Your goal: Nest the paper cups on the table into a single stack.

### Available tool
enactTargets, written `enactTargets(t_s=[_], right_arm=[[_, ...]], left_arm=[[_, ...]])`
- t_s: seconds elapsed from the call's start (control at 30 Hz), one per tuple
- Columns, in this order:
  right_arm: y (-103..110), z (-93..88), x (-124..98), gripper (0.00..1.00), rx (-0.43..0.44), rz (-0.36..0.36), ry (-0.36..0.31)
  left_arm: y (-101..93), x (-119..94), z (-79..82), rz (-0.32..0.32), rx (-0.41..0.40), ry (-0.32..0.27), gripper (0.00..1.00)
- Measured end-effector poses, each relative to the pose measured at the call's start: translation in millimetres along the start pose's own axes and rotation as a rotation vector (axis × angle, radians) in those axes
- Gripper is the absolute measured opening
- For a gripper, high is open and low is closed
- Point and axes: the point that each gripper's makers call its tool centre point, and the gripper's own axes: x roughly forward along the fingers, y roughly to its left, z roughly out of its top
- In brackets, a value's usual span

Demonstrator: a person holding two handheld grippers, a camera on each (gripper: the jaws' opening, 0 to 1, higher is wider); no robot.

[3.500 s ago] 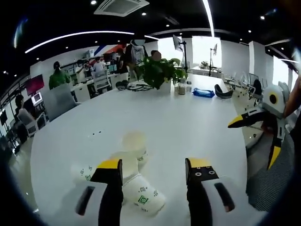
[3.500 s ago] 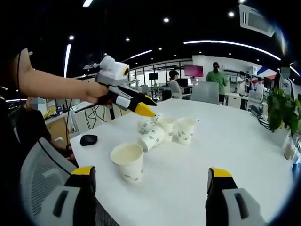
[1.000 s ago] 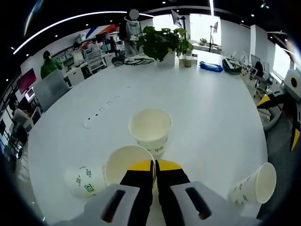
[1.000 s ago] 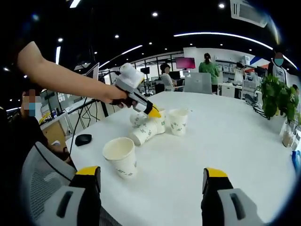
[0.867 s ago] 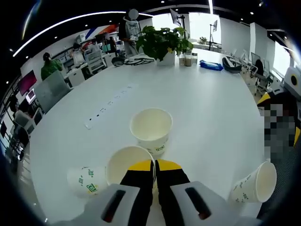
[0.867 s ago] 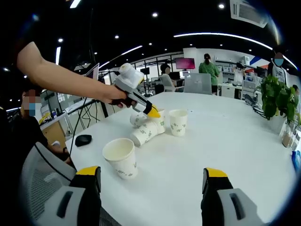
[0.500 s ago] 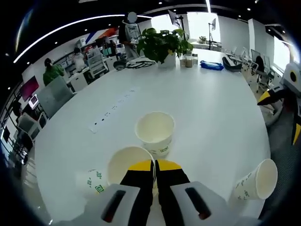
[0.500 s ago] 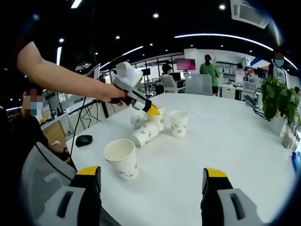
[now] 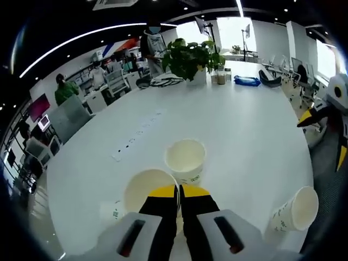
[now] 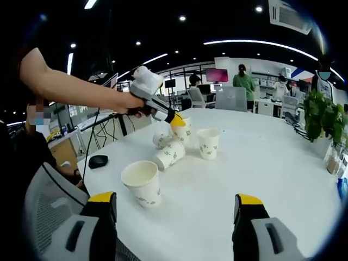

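The white worktop (image 10: 261,179) carries three paper cups: one upright near the edge (image 10: 142,182), another upright farther in (image 10: 208,143), one on its side (image 10: 168,154). The left hand-held gripper (image 10: 175,120), clenched on a fourth cup's (image 9: 149,191) rim, has lifted it clear since a second ago. The right hand-held gripper (image 10: 174,204) stays released, hovering.

Upright cup (image 10: 143,182) nearest, tipped cup (image 10: 168,154) behind, another upright cup (image 10: 208,142) beyond
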Motion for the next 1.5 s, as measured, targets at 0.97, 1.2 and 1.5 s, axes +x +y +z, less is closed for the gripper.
enactTargets(t_s=[0.97,1.2,1.5], right_arm=[[6,7.6,-1,0.9,-0.034,0.019,-0.032],[9,9.8,-1,0.89,-0.054,0.031,-0.04],[12,11.5,-1,0.87,-0.071,0.038,-0.048]], left_arm=[[-20.8,-59,16.4,0.037,0.041,-0.041,0.0],[-33.7,-82,25.5,0.035,0.051,-0.067,0.0],[-57.3,-101,26.1,0.011,0.073,-0.076,0.0]])
